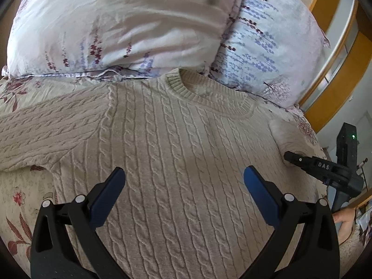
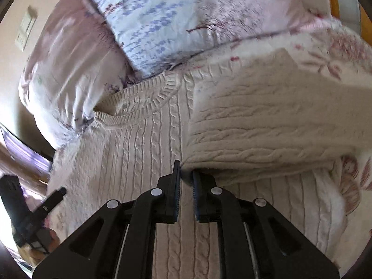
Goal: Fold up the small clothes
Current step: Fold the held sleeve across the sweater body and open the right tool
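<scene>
Left wrist view, sweater: a cream cable-knit sweater (image 1: pixel 176 144) lies flat, front up, on a floral bed (image 1: pixel 21 204); its ribbed collar points toward the pillows
Left wrist view, pillows: a pale pink floral pillow (image 1: pixel 111 28) and a blue-flowered pillow (image 1: pixel 274 46) sit side by side just beyond the sweater's collar, the pink one touching its shoulder
Left wrist view, left tongs: the left tongs (image 1: pixel 184 176) hang over the sweater's chest, blue pads spread wide, nothing between them
Left wrist view, right tongs: the right tongs (image 1: pixel 288 156) reach in at the sweater's far side edge, tips at the knit; a hand (image 1: pixel 344 218) shows behind them
Right wrist view, right tongs: the right tongs (image 2: pixel 186 176) are nearly pressed together, pinching the edge of the sweater's sleeve (image 2: pixel 267 130), which is lifted and drawn over the sweater (image 2: pixel 130 162) body
Right wrist view, left tongs: one black finger of the left tongs (image 2: pixel 55 195) shows at the sweater's opposite side, blurred
Right wrist view, pillows: both pillows lie beyond the collar
</scene>
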### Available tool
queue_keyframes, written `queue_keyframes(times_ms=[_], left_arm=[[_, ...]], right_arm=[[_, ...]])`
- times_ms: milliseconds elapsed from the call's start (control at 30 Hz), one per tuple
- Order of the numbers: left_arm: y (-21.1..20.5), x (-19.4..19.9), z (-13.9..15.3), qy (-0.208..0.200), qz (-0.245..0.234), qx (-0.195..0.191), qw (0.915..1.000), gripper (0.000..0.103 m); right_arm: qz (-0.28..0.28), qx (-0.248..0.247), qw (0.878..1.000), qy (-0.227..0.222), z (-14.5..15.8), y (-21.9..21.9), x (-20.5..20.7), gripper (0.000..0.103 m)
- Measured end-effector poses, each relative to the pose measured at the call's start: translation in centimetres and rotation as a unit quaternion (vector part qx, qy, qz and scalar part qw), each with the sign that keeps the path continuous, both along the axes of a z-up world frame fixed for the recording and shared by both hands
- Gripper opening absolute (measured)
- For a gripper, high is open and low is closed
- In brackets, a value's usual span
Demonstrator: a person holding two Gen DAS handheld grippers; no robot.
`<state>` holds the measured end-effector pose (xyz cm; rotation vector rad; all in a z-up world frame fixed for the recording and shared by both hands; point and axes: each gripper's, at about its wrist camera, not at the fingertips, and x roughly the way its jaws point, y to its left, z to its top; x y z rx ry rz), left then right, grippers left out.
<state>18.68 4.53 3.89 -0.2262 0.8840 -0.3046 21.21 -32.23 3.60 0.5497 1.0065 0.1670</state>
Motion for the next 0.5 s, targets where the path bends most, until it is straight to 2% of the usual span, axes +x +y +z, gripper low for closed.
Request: queue_keyframes(times_ms=[67,100,133,233,367,467,500], left_arm=[[0.1,0.1,-0.1,0.004,-0.002,-0.009,0.9999,0.101],[0.2,0.2,-0.1,0.007,-0.002,-0.016,0.9998,0.101],[0.3,0.3,-0.1,0.008,-0.001,-0.023,0.9997,0.101],[0.8,0.5,-0.2,0.012,0.004,-0.041,0.9991,0.101],[1.5,0.5,-0.2,0.018,0.014,-0.056,0.9982,0.1],[2.4,0.4,0.0,0.016,0.022,-0.066,0.9975,0.099],[2.7,0.4,0.0,0.016,0.024,-0.069,0.9972,0.098]], right_arm=[[-0.02,0.054,0.998,0.008,0.1,-1.6,-0.1,0.033],[-0.04,0.076,0.996,0.007,0.2,-2.6,-0.3,0.047],[-0.056,0.085,0.995,0.004,0.3,-3.1,-0.5,0.049],[-0.118,0.102,0.988,-0.004,0.6,-5.9,-1.2,0.049],[-0.208,0.109,0.972,0.007,0.3,-9.1,-1.5,0.049],[-0.252,0.087,0.964,0.015,0.6,-10.4,-1.5,0.048],[-0.266,0.057,0.962,0.016,1.1,-10.5,-1.6,0.046]])
